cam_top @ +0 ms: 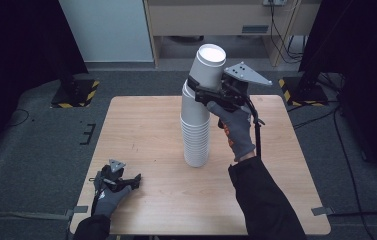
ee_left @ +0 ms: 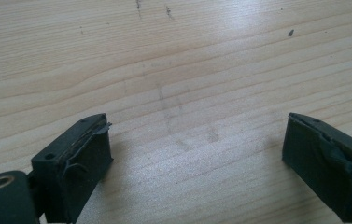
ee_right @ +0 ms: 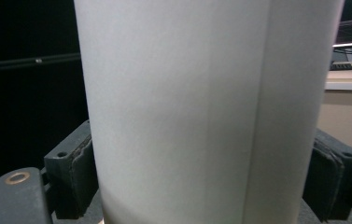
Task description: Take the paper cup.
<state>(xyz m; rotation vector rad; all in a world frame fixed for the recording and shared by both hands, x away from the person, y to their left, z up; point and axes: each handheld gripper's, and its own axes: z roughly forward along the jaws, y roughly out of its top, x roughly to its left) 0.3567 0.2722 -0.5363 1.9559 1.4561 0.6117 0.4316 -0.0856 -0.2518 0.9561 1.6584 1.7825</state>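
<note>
A tall stack of white paper cups (cam_top: 196, 135) stands upside down in the middle of the wooden table (cam_top: 141, 125). The top cup (cam_top: 207, 65) is tilted to the right and lifted partly off the stack, with my right gripper (cam_top: 199, 92) shut on its side. In the right gripper view the cup's white wall (ee_right: 201, 93) sits between the two jaws of the right gripper (ee_right: 201, 182). My left gripper (cam_top: 131, 181) rests on the table near the front left corner. It is open (ee_left: 197, 158), with bare wood between its jaws.
Black stands with yellow-and-black striped bases sit on the floor at the back left (cam_top: 76, 92) and back right (cam_top: 296, 90). Cables (cam_top: 341, 150) run over the grey floor on the right. A wooden desk (cam_top: 216, 20) stands behind the table.
</note>
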